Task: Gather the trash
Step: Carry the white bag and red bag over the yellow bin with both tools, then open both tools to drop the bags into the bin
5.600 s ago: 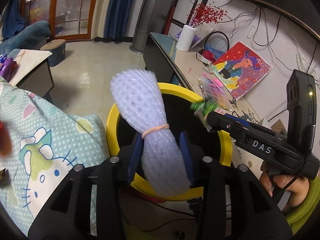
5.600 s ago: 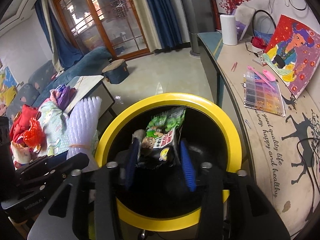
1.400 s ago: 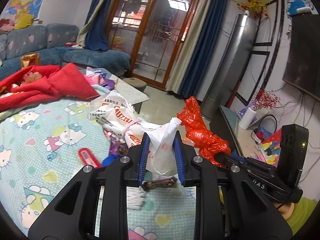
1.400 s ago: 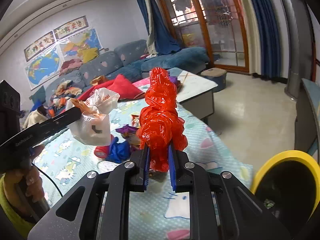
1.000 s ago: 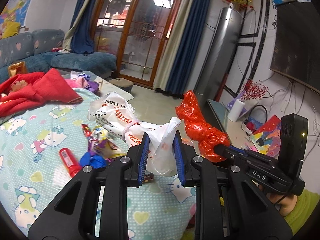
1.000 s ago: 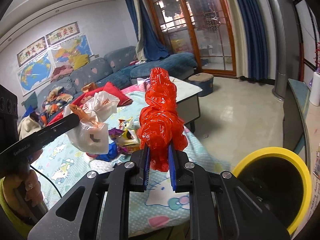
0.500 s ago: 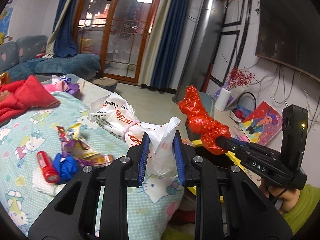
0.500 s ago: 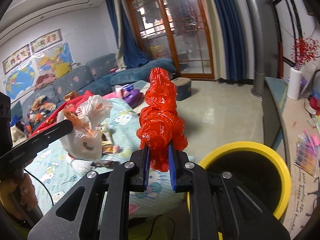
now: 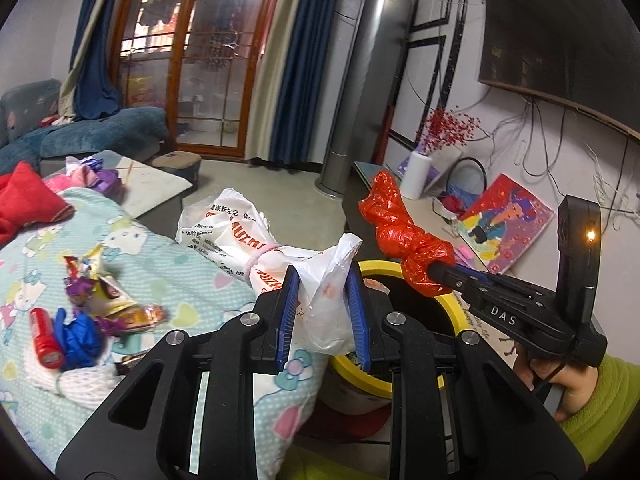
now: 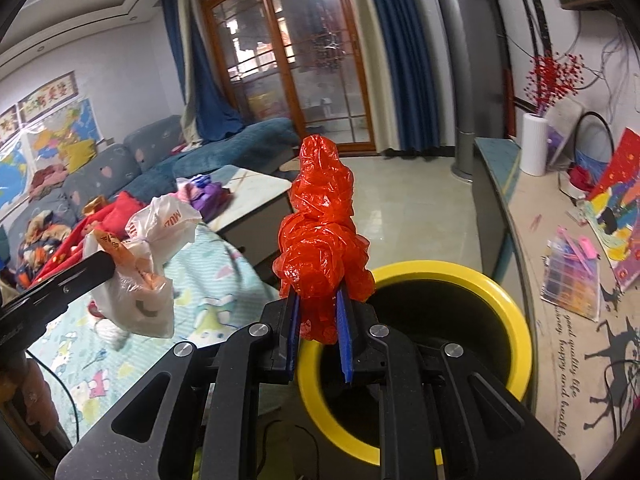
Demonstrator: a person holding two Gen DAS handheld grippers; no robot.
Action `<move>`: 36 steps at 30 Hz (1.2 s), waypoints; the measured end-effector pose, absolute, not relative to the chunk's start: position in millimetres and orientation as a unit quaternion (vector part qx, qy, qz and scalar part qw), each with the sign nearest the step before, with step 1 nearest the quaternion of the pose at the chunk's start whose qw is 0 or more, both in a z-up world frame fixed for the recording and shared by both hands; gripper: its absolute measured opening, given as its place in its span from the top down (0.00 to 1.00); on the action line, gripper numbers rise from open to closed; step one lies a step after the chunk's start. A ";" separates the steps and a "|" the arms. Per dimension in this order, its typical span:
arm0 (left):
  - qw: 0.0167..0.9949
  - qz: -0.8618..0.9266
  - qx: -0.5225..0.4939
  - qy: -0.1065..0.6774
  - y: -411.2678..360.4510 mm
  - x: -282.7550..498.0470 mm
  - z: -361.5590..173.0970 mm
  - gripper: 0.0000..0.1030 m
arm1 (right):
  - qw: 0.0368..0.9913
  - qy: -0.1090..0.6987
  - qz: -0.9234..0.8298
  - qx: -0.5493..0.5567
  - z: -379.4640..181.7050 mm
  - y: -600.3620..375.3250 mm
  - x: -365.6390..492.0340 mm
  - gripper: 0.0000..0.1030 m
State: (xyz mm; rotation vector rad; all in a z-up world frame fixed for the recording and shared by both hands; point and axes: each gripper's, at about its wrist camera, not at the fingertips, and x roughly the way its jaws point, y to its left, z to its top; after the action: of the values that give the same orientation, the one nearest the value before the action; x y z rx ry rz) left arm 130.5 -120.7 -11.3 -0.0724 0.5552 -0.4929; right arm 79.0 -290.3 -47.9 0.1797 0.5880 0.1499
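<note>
My left gripper (image 9: 324, 312) is shut on a white plastic bag (image 9: 256, 244) with red print, tied with a pink band; the bag hangs over the bed's edge, just left of the yellow-rimmed black bin (image 9: 444, 304). My right gripper (image 10: 318, 336) is shut on a crumpled red plastic bag (image 10: 324, 240) that stands up from the jaws, above the near left rim of the bin (image 10: 508, 308). In the right wrist view the white bag (image 10: 144, 264) hangs at the left. The red bag (image 9: 404, 236) shows over the bin's rim in the left wrist view.
On the bedspread (image 9: 168, 280) lie loose wrappers (image 9: 100, 292), a red tube (image 9: 44, 340), blue plastic (image 9: 80, 332) and white foam netting (image 9: 72, 380). A low cabinet (image 10: 560, 280) with a white vase (image 10: 534, 148), paintings and a bead box runs along the right. A person's hand (image 9: 568, 384) holds the right gripper.
Both grippers have swung right from the bed toward the bin, each still holding its bag. The bin's rim now lies under the red bag and next to the white one.
</note>
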 end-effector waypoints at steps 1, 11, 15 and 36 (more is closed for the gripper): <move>0.930 -0.245 -0.033 0.271 -124.5 130.5 -11.9 0.82 | 0.950 0.289 0.070 0.090 -49.6 -294.3 79.0 0.85; 0.921 -0.277 -0.013 0.274 -159.0 135.2 -22.5 0.82 | 0.948 0.301 0.027 0.098 -66.3 -322.1 73.9 0.85; 0.913 -0.289 -0.005 0.287 -173.3 140.6 -31.9 0.82 | 0.945 0.313 0.005 0.100 -75.7 -334.9 74.3 0.85; 0.881 -0.325 0.031 0.342 -225.2 167.1 -74.1 0.82 | 0.913 0.383 -0.037 0.138 -132.9 -386.6 84.7 0.84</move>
State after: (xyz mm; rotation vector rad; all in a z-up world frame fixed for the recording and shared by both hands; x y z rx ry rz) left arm 167.1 -225.2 -74.1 0.0644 0.7125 -0.6770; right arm 84.7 -386.6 -132.9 0.2843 0.7893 -0.0759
